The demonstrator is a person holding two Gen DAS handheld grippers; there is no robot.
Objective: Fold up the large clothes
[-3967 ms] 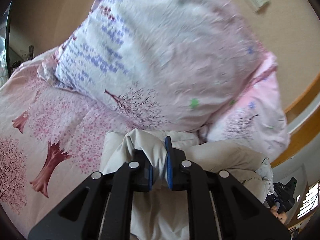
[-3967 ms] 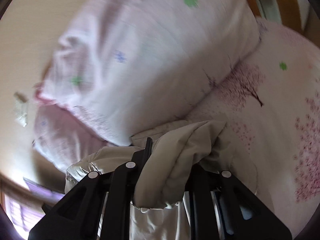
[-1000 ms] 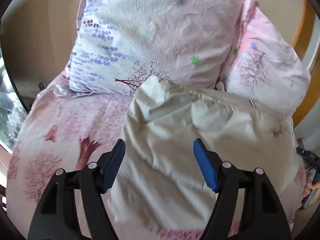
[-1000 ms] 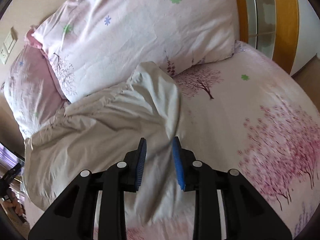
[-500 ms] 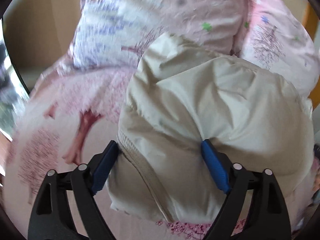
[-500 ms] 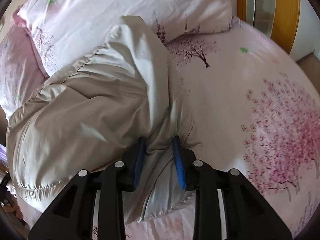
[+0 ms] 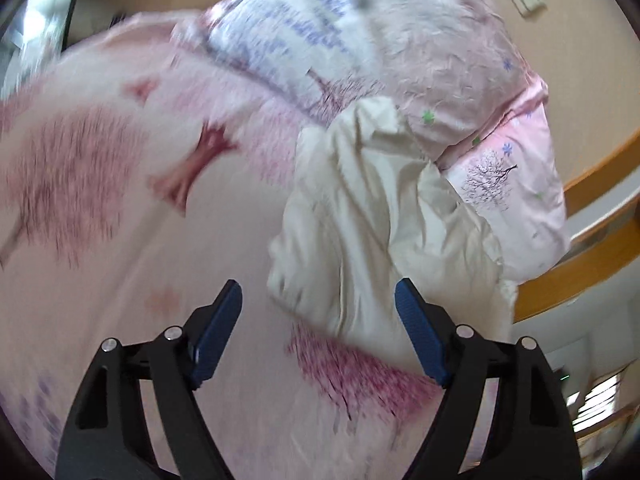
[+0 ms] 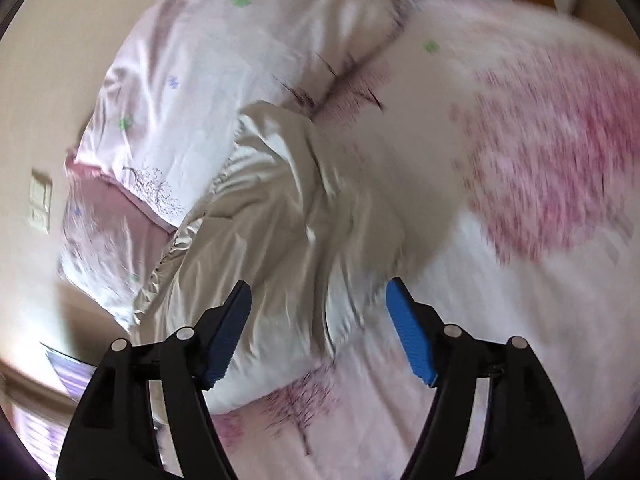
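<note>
A cream puffy garment (image 7: 372, 224) lies bunched on the pink tree-print bed (image 7: 120, 264), its far end against the pillows. It also shows in the right wrist view (image 8: 280, 232). My left gripper (image 7: 318, 320) is open and empty, raised above the garment's near edge. My right gripper (image 8: 318, 320) is open and empty too, hovering over the garment's near right part. Neither gripper touches the cloth. Both views are blurred by motion.
Two pink-and-white pillows (image 7: 400, 52) lean on the beige wall behind the garment; they also show in the right wrist view (image 8: 208, 80). A wooden bed frame (image 7: 592, 248) runs along the right. A wall switch (image 8: 40, 200) is at the left.
Both grippers have let go of the garment and pulled back and up. The right gripper, nearly shut on a fold, is now wide open. The garment lies smaller in both views.
</note>
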